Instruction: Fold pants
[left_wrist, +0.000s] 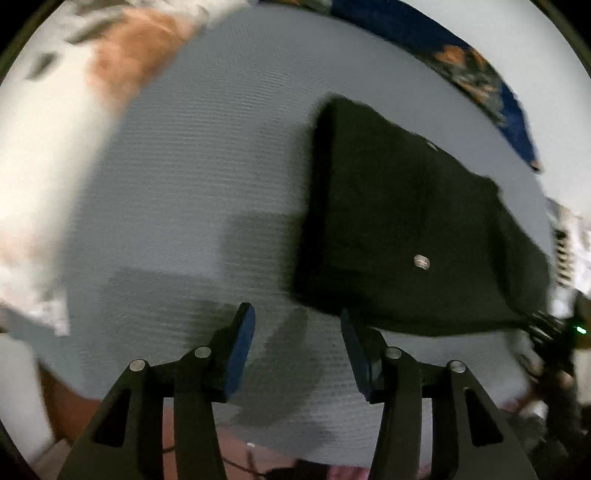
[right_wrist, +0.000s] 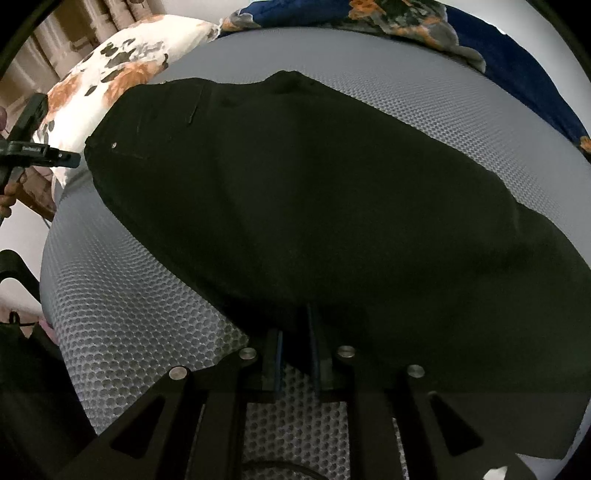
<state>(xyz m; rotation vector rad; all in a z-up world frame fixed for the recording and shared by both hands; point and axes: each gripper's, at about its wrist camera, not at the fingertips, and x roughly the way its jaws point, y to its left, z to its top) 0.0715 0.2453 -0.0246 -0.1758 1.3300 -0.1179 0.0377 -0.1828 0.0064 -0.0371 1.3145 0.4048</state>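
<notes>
Black pants (right_wrist: 314, 199) lie on the grey mattress (left_wrist: 177, 206)
Right gripper (right_wrist: 295, 332) pinches their edge at 6 o'clock; left gripper (left_wrist: 297, 325) hovers, fingers wide

Grey textured mattress cover (right_wrist: 461, 122), white floral pillow (right_wrist: 110, 70) at its corner, dark blue floral blanket (right_wrist: 524, 70) along far edge

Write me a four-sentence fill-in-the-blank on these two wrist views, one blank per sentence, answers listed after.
1. The pants are ____ in colour.
2. The left tongs are ____, gripping nothing.
3. The right tongs are nearly closed at the pants' ____.
4. The floral pillow has a ____ background.

Missing words: black; open; edge; white
</notes>
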